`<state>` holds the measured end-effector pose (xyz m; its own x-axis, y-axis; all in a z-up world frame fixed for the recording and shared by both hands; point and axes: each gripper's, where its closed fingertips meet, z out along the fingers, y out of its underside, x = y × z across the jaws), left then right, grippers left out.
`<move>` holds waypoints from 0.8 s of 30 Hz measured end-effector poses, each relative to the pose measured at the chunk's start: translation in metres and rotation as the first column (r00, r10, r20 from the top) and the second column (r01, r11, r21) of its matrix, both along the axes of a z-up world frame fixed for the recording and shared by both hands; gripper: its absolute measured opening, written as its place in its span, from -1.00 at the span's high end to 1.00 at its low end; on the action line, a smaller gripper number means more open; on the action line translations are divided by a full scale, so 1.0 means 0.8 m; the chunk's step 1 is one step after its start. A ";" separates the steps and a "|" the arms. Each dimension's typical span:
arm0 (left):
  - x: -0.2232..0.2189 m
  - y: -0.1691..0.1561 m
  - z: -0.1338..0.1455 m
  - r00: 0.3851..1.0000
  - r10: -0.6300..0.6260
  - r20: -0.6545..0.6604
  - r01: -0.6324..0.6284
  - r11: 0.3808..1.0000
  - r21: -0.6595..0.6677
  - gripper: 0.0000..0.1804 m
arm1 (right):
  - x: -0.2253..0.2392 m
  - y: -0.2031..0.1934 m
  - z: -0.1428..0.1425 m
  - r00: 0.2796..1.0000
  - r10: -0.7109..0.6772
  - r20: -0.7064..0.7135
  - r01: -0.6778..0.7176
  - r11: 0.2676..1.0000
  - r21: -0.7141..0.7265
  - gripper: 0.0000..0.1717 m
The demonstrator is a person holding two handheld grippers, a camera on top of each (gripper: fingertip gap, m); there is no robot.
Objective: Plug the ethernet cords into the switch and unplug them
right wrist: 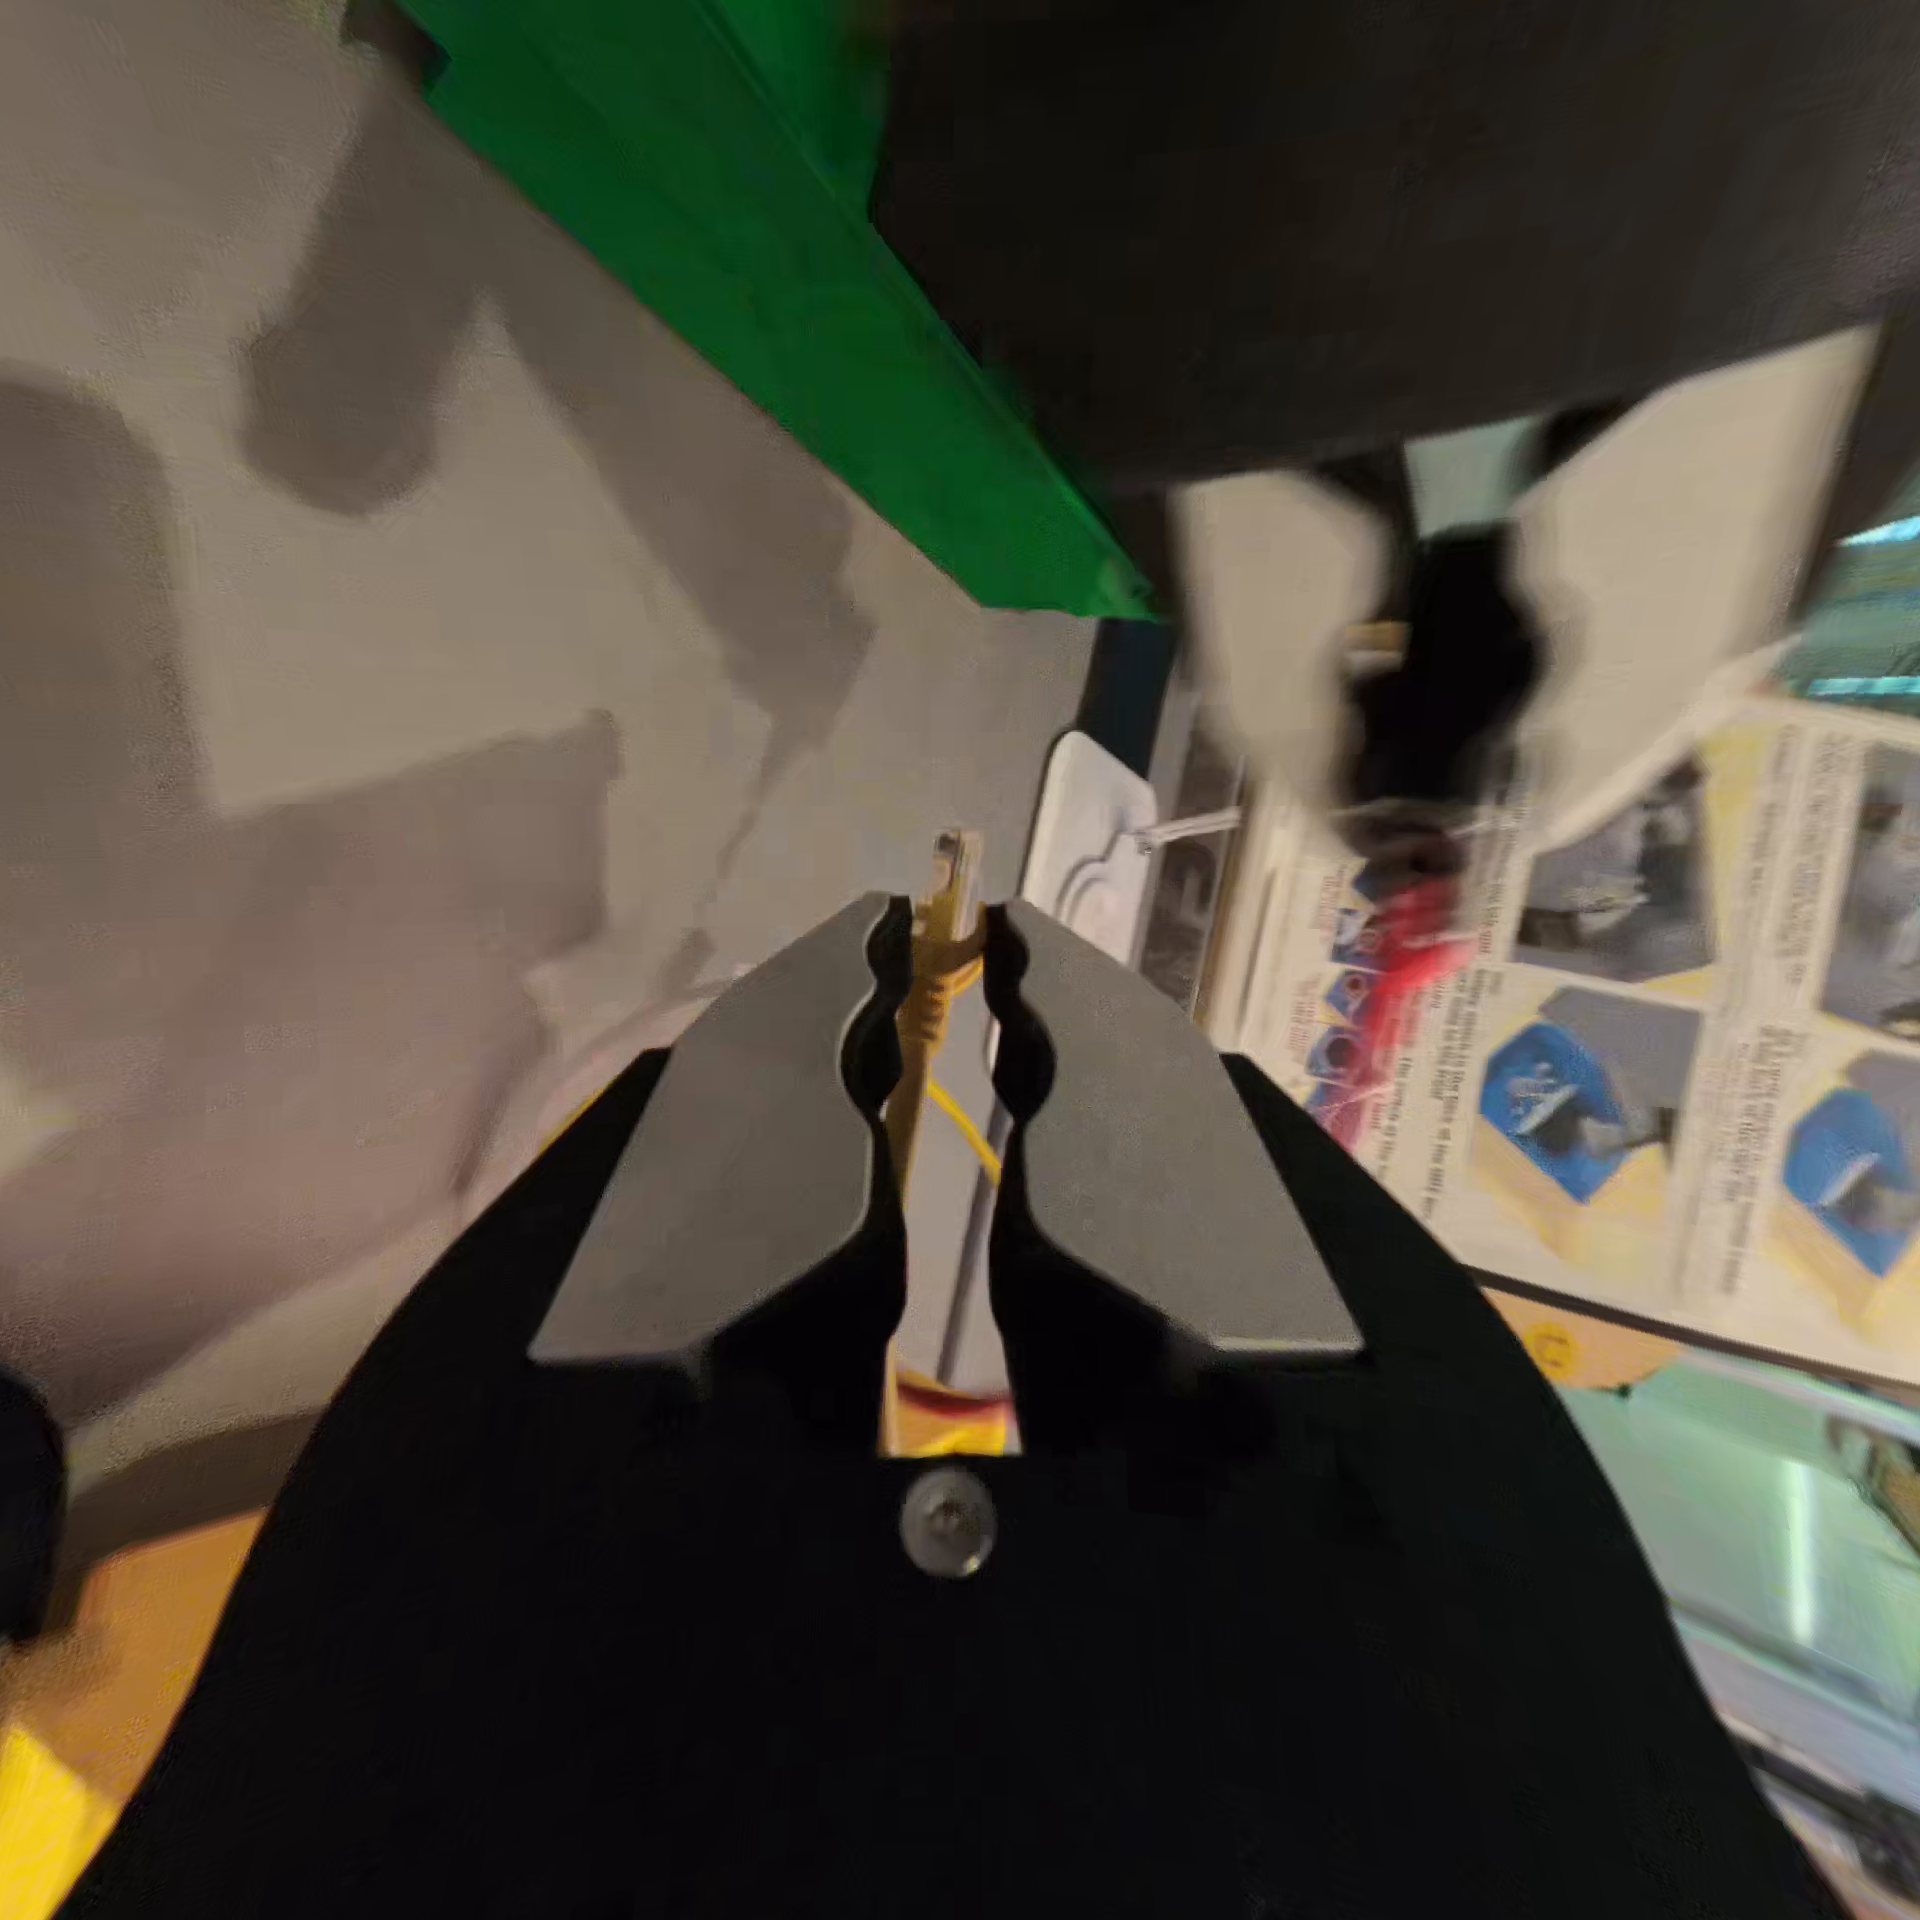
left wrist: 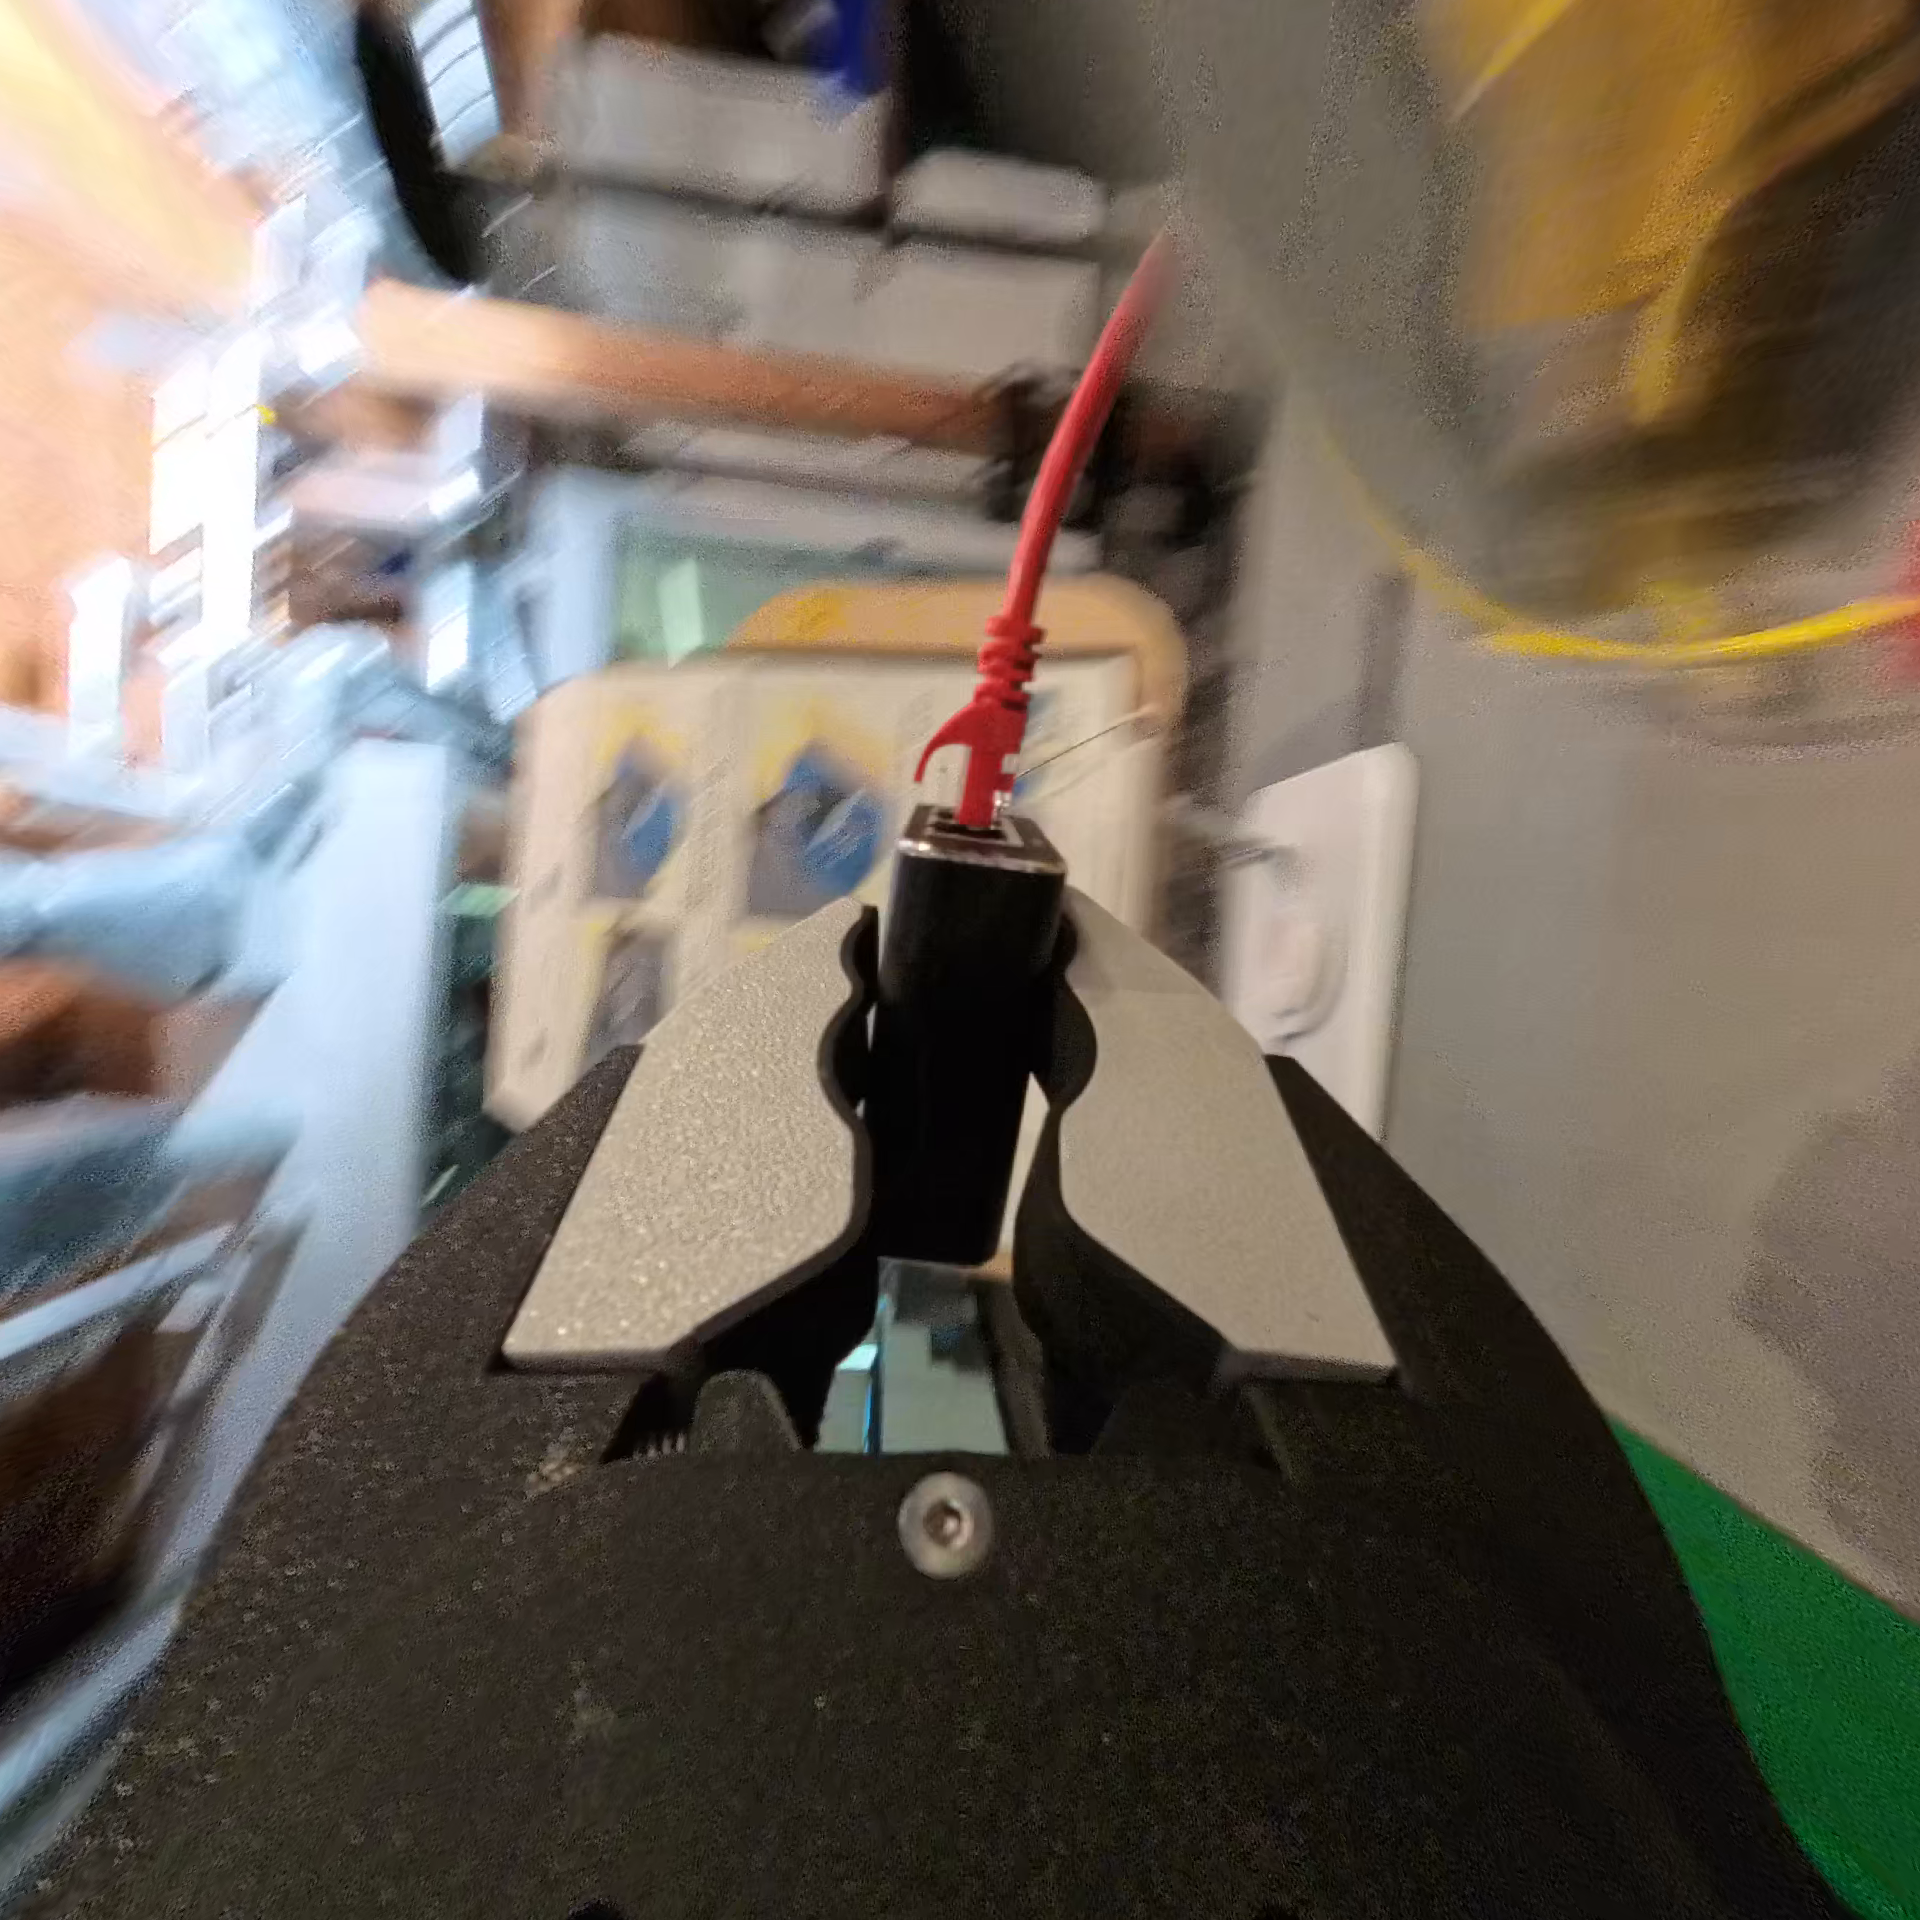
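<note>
In the left wrist view my left gripper [left wrist: 966, 935] is shut on a black switch block [left wrist: 961, 1039], held upright with its port end [left wrist: 982, 836] facing away. A red ethernet cord [left wrist: 1070, 478] is plugged into that port by its red plug [left wrist: 987, 727]. In the right wrist view my right gripper [right wrist: 943, 914] is shut on the plug of a yellow ethernet cord [right wrist: 948, 894]; its clear tip [right wrist: 956, 847] sticks out past the fingertips. The left gripper shows blurred at the upper right of the right wrist view [right wrist: 1455, 665], with a red blur of cord [right wrist: 1403, 966] below it.
A grey wall [right wrist: 312, 644] with a white wall plate [left wrist: 1320, 894] stands close ahead. A green edge [right wrist: 727, 229] runs along the wall. A printed poster [right wrist: 1662, 1039] hangs to the right. Blurred shelves and boxes [left wrist: 727, 156] fill the left. Yellow cord [left wrist: 1662, 634] trails at right.
</note>
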<state>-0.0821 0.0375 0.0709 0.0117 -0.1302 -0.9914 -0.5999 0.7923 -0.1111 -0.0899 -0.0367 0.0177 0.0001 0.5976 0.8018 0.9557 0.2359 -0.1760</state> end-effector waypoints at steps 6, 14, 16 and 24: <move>-0.069 -0.001 0.072 0.971 -0.071 0.227 0.107 0.983 -0.151 0.70 | -0.029 0.018 0.010 0.997 0.029 -0.070 -0.024 0.997 0.068 0.82; -0.082 0.030 0.084 0.945 0.105 0.310 -0.025 0.968 -0.251 0.70 | 0.023 -0.025 0.117 0.945 0.050 -0.322 -0.004 0.990 0.141 0.82; -0.090 0.045 0.089 0.914 0.184 0.363 -0.056 0.940 -0.337 0.71 | 0.034 -0.035 0.138 0.958 0.033 -0.286 0.010 0.989 0.150 0.83; -0.107 0.059 0.092 0.884 0.255 0.392 -0.068 0.899 -0.432 0.71 | 0.079 -0.061 0.255 0.973 -0.056 -0.223 0.108 0.967 0.232 0.83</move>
